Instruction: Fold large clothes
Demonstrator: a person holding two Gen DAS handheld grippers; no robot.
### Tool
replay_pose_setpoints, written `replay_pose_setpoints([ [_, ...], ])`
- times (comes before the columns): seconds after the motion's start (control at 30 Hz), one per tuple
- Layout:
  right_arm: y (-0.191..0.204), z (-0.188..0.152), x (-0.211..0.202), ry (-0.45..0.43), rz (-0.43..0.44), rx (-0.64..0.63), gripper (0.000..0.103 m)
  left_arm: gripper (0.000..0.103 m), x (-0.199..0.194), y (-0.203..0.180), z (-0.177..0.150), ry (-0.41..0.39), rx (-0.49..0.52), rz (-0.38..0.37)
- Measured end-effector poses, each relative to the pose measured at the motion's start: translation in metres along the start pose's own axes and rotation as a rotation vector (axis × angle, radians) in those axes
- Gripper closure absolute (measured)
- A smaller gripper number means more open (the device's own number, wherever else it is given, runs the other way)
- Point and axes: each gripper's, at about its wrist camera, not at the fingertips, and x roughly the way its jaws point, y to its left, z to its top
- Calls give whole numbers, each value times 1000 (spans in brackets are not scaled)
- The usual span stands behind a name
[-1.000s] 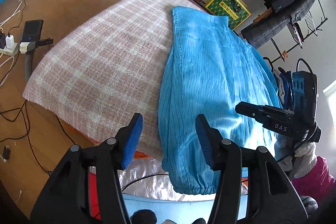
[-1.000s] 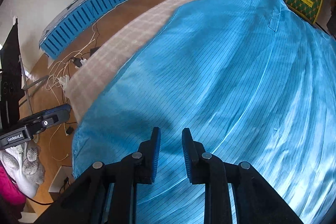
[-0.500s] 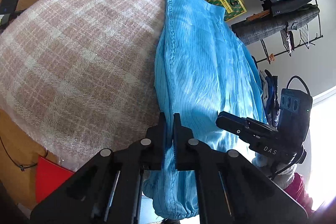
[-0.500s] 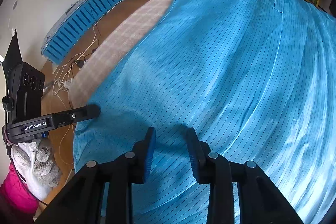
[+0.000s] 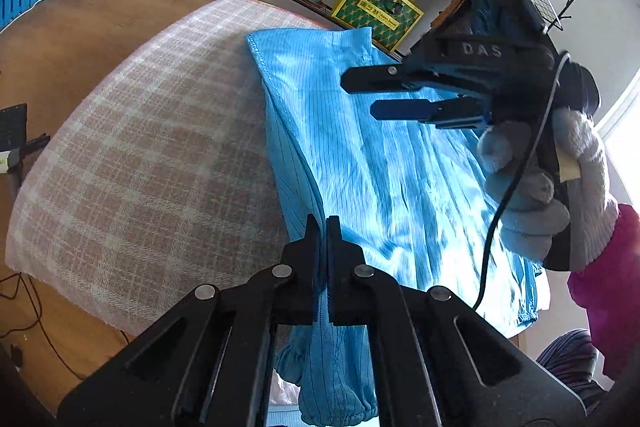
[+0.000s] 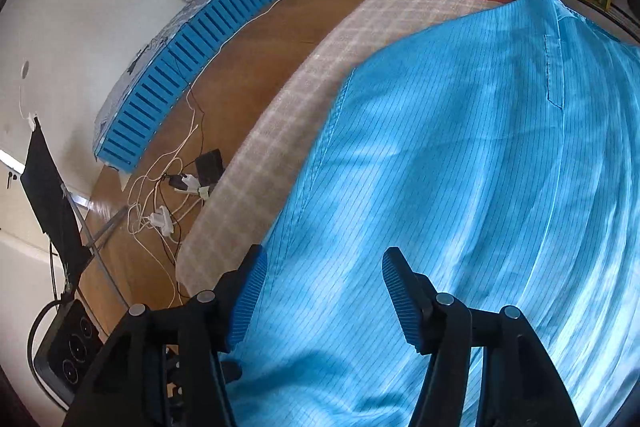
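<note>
Checked bedding is covered on its right by a blue garment, whose near left edge is clamped by the left gripper. From the right wrist, the right gripper is seen opening, unclamped, above the garment.

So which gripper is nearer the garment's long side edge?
Left. The left gripper is shut on the blue garment at that edge; the right gripper hovers opening above its middle.

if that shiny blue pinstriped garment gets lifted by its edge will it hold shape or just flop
Probably flop: the shiny blue pinstriped garment lies in soft wrinkles, and its cuffed end hangs limp over the checked pink-and-white table cover. Its sheen suggests slippery cloth, so the left tongs, shut on its edge, may need a firm pinch.
</note>
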Motion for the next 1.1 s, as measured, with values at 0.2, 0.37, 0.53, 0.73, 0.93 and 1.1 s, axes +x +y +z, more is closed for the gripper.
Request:
replay_pose_setpoints([
  [0.2,29,43,47,40,-133,-46,34,103,0,-12,4,3,39,-3],
  [0.37,44,63,93,123,-345,-148,34,103,2,-12,5,10,45,0],
  [0.53,45,58,129,215,-455,-235,85,103,5,-14,6,18,60,10],
  [0.73,22,58,109,135,-369,-162,103,103,4,-10,3,12,46,9],
  [0.93,-8,61,71,42,-190,11,103,31,-2,19,-5,-23,-83,-24],
  [1.1,-21,59,52,-10,-124,80,103,32,14,40,-13,57,-196,-114],
])
